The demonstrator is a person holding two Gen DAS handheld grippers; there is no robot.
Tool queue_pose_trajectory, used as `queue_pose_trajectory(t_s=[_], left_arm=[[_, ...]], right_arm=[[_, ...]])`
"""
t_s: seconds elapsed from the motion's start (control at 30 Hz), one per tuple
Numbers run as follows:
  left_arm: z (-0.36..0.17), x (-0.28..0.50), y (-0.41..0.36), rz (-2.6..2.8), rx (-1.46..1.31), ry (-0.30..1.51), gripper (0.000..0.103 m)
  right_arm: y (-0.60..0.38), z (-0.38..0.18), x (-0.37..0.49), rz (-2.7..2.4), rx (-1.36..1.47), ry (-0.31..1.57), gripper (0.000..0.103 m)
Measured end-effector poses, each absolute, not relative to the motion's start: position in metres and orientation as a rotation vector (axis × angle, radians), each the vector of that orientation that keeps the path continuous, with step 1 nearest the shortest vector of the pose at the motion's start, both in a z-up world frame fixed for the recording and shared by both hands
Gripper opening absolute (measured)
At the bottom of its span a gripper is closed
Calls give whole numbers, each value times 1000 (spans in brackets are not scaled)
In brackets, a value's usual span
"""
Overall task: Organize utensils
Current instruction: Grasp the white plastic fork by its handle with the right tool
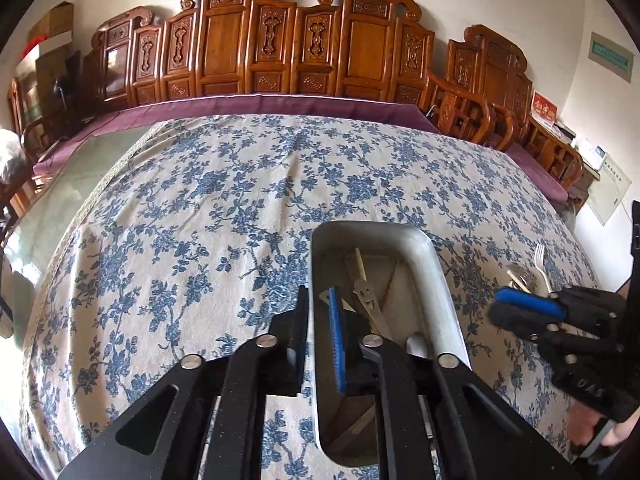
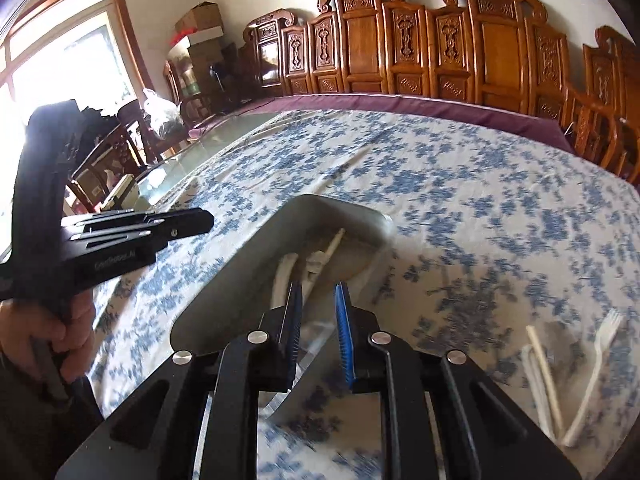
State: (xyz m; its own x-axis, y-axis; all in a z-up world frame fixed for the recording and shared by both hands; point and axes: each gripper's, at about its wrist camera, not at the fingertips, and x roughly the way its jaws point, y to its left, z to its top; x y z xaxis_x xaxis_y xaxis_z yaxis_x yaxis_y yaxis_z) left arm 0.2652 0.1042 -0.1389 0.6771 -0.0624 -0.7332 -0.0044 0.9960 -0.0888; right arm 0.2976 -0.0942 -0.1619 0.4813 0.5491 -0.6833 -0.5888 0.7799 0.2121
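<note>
A long metal tray [image 1: 442, 280] lies on the flowered tablecloth. Inside it are a pale stick [image 1: 358, 264] and a flat metal utensil [image 1: 366, 294]. My left gripper [image 1: 318, 292] straddles the tray's left wall, with a small gap showing beside the blue pad [image 1: 338, 344], so it is open. My right gripper [image 2: 318, 286] hovers over the tray's [image 2: 240, 272] near end, open, with nothing between its fingers; white utensils [image 2: 282, 276] lie below it. A fork [image 1: 540, 258] and spoons [image 1: 520, 278] rest on the cloth right of the tray, behind the right gripper [image 1: 508, 310].
On the cloth to the right lie a white fork [image 2: 598, 356] and pale sticks [image 2: 540, 368]. A hand [image 2: 60, 332] holds the left gripper [image 2: 200, 220] at the left. Carved wooden chairs [image 1: 280, 48] line the table's far side. Bare glass tabletop [image 1: 60, 208] shows left of the cloth.
</note>
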Motion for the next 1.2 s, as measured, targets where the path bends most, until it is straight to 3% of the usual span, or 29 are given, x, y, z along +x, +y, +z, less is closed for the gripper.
queue_pose_trajectory(t_s=[0.2, 0.33, 0.4, 0.8, 0.97, 1.2], left_arm=[[-142, 259, 81, -47, -70, 830, 27], [-141, 251, 65, -58, -61, 825, 30], [-140, 247, 57, -61, -60, 819, 40], [-144, 230, -5, -76, 12, 833, 42], [-155, 227, -33, -84, 33, 861, 42], [-164, 232, -69, -106, 45, 895, 42]], right_arm=[[-163, -165, 286, 576, -175, 784, 19], [-212, -176, 292, 493, -151, 805, 19], [-237, -182, 296, 461, -122, 821, 19], [-309, -233, 327, 331, -19, 909, 19], [-305, -238, 341, 318, -9, 906, 40], [-296, -252, 356, 273, -80, 951, 40]])
